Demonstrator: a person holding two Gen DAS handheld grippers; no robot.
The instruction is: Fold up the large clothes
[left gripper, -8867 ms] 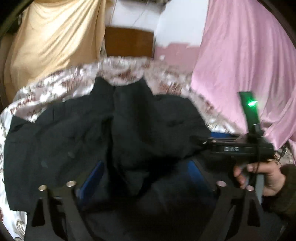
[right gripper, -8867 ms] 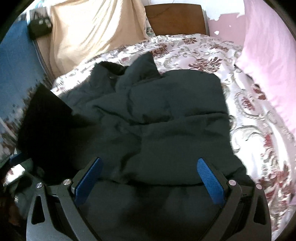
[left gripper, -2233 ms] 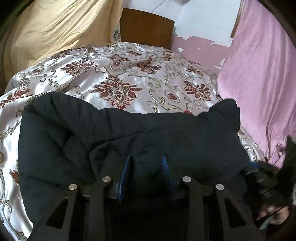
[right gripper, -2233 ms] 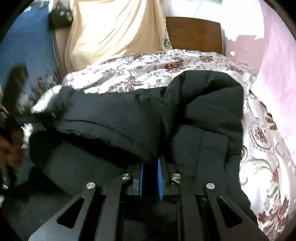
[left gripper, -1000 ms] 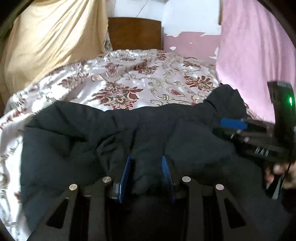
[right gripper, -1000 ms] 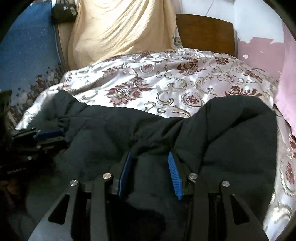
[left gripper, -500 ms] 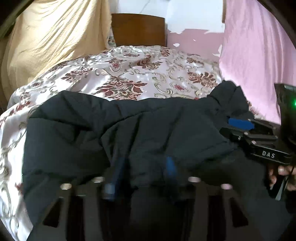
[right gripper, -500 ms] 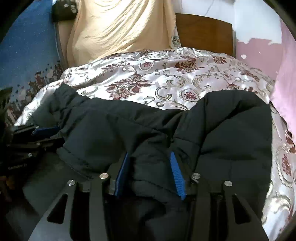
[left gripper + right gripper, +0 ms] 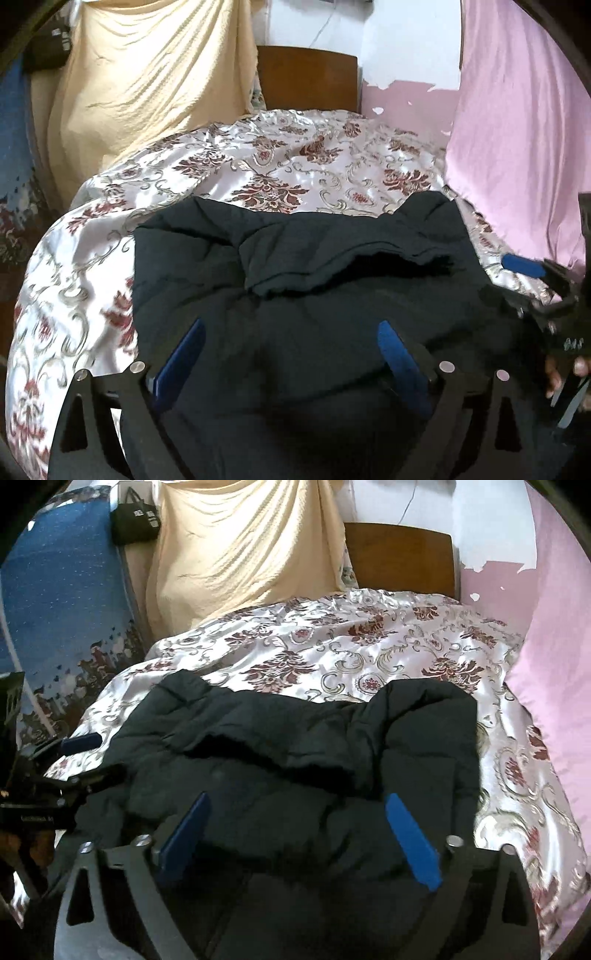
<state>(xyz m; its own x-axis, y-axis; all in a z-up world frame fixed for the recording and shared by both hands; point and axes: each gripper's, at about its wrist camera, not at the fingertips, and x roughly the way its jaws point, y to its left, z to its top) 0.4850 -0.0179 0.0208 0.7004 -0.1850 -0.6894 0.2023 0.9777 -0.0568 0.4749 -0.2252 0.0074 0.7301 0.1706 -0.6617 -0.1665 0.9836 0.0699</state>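
Black padded jacket [image 9: 295, 295] lies folded on floral satin bedspread [image 9: 258, 166] in left wrist view, left gripper [image 9: 291, 350] just spread wide, empty above it; right wrist view: right gripper [image 9: 299, 827] likewise just opened, nothing clamped.

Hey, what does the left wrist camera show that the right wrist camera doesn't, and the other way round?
Only the left wrist view shows the right gripper at its right edge, with a hand gripping it. Only the right wrist view shows the blue panel, a black bag and the left gripper at its left edge. Both share the dark padded jacket folded on the floral bedspread, the cream cloth, the wooden headboard and the pink cloth. Both grippers' fingers have just been opening and grip nothing.
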